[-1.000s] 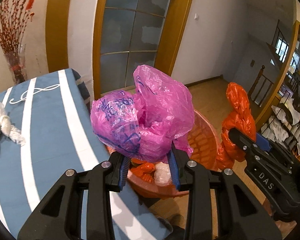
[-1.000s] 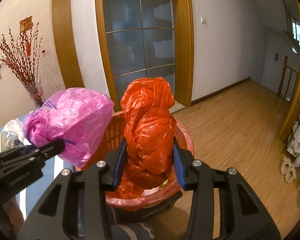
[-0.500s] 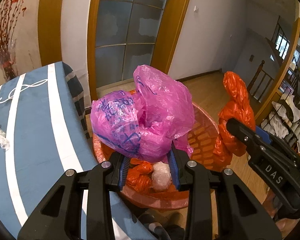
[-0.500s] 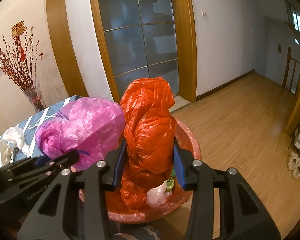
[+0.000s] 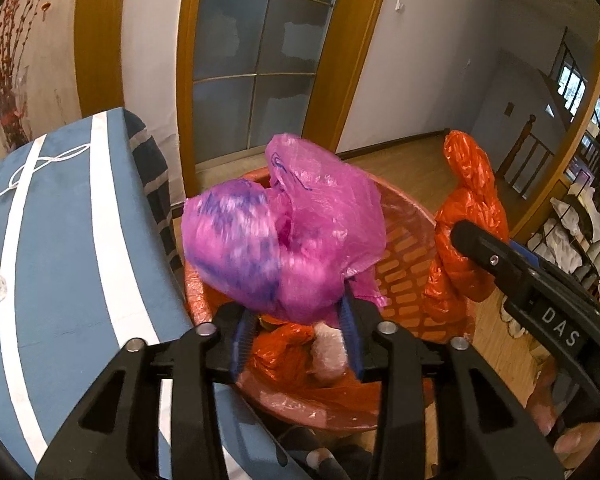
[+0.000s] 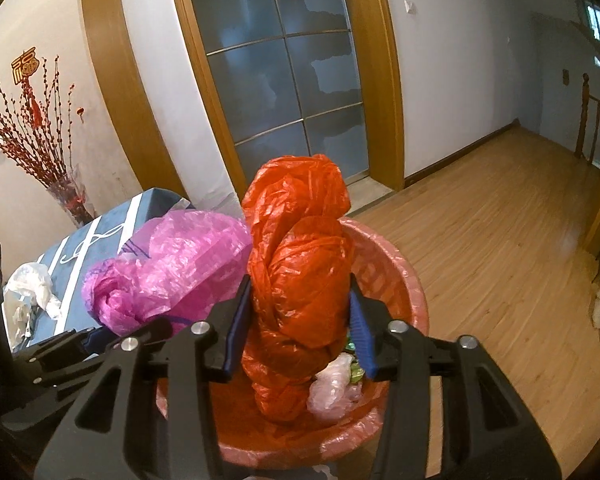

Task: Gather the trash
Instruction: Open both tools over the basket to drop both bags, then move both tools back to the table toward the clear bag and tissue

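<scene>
A pink plastic bag [image 5: 292,240] hangs over a red-lined basket [image 5: 408,264] between the jaws of my left gripper [image 5: 296,332]. Those jaws are opening, and the bag's left lobe is blurred as it slips free of the pads. My right gripper [image 6: 298,320] holds an orange bag [image 6: 300,272] upright over the same basket [image 6: 396,276]. Its jaws are opening too, but the pads still touch the bag's sides. Inside the basket lie an orange wad [image 5: 288,348] and a whitish wad [image 5: 328,356].
A table with a blue cloth and white stripes [image 5: 60,240] stands to the left of the basket, with a clear plastic wad [image 6: 28,292] on it. Behind are a vase of red branches [image 6: 68,196] and a glass door [image 6: 284,92]. Wood floor [image 6: 500,240] stretches right.
Both grippers have moved over the basket and a little lower. Both pairs of jaws stand wider, and the pink bag has begun to blur and sag between the left pads.
</scene>
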`<state>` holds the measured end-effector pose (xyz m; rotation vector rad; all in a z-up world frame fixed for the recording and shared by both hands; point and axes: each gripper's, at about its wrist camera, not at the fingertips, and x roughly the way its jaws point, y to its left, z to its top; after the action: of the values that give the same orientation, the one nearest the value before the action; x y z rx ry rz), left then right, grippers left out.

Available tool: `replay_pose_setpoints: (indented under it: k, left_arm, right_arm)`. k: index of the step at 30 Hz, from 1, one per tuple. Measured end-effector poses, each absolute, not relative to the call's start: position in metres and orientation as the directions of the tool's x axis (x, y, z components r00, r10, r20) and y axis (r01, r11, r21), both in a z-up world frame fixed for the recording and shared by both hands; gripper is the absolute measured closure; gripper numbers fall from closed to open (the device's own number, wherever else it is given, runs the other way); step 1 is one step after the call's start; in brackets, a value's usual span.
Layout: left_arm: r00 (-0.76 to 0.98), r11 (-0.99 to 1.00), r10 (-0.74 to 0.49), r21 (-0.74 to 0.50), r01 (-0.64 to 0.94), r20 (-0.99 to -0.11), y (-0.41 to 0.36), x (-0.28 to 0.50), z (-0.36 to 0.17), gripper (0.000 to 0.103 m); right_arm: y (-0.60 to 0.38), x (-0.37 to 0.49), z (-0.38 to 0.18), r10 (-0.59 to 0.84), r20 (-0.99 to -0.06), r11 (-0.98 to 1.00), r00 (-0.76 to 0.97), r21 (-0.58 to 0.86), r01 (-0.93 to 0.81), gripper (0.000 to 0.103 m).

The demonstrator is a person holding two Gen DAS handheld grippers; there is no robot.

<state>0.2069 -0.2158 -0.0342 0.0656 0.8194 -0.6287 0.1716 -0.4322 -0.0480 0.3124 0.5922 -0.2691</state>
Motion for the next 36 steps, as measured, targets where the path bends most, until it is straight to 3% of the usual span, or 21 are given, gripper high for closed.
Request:
replay_pose_setpoints:
  k: [5,20,36]
  left_arm:
    - [0.522,0.829,-0.483,-0.176,0.530,-0.703,-0.211,0.208,-0.036,0.045]
    - [0.588,0.876,-0.402,-0.108,0.470,-0.702,-0.180,0.206,-0.034,0.027]
    - [0.697,0.936,-0.307,-0.074,0.343,-0.648,-0.083,0.195,-0.013,0.022]
  right_arm:
    - [-0.433,0.175,-0.050,-0.145,-0.588,0.914,0.796,0.229,0.336,0.048]
    - [-0.421,0.168,-0.049,-0.172,-0.590,0.916,0.789,0.199,0.349,0.027]
    - [-0.337,0.179,-0.024,-0.074,-0.581,0.969,0.810,0.149,0.195,0.018]
